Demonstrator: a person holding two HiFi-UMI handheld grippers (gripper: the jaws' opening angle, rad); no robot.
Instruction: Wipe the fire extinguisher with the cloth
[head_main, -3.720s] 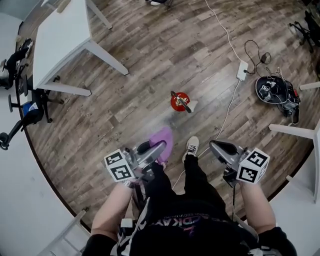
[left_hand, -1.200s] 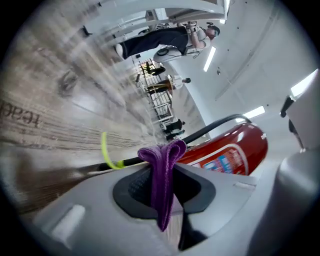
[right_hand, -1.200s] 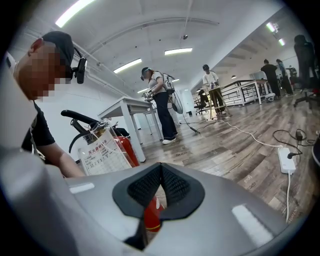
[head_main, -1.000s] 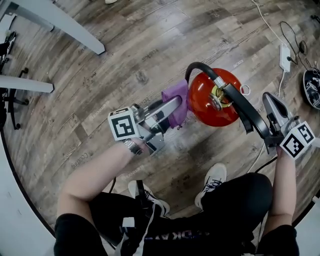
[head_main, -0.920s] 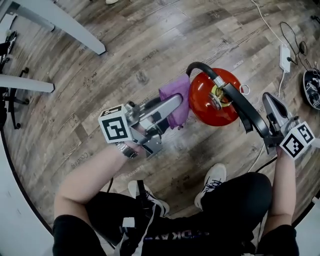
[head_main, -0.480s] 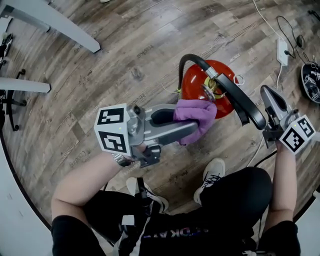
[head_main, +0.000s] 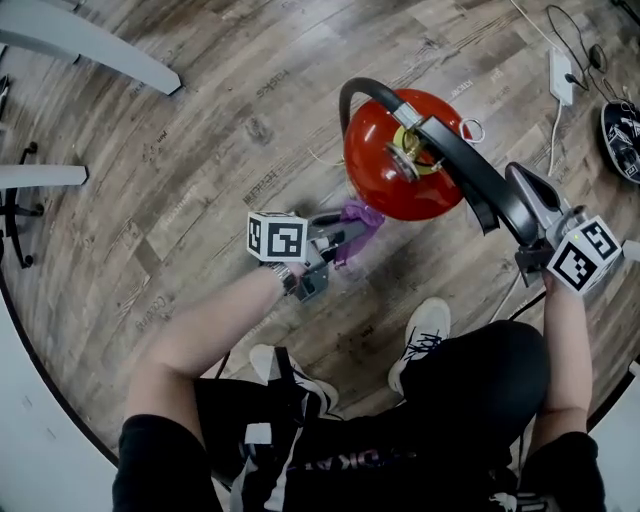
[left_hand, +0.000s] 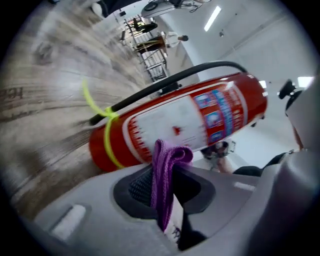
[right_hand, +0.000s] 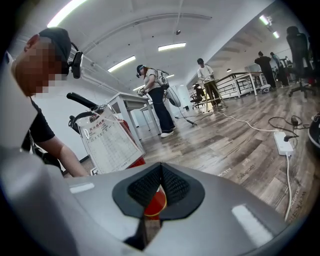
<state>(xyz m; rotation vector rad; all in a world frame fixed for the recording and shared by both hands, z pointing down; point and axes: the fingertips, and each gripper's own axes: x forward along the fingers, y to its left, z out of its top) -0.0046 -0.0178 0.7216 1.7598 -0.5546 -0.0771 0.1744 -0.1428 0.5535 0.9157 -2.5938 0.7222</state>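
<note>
The left gripper (head_main: 345, 232), jaws pinched on the purple cloth (head_main: 361, 214), has dropped from the top of the standing fire extinguisher (head_main: 385, 175) to its lower side, so the wipe seems under way. The right gripper (head_main: 515, 186), jaws together, waits by the handle (head_main: 462, 172)

Wood floor (head_main: 200, 130): extinguisher (head_main: 375, 175), pwr strip (head_main: 560, 76), table leg (head_main: 100, 50).

No print reads clearly: the label (left_hand: 167, 125) on the fire extinguisher (left_hand: 227, 112) is blurred, and the card (right_hand: 107, 142) hanging on it (a ruled table) is too small.
</note>
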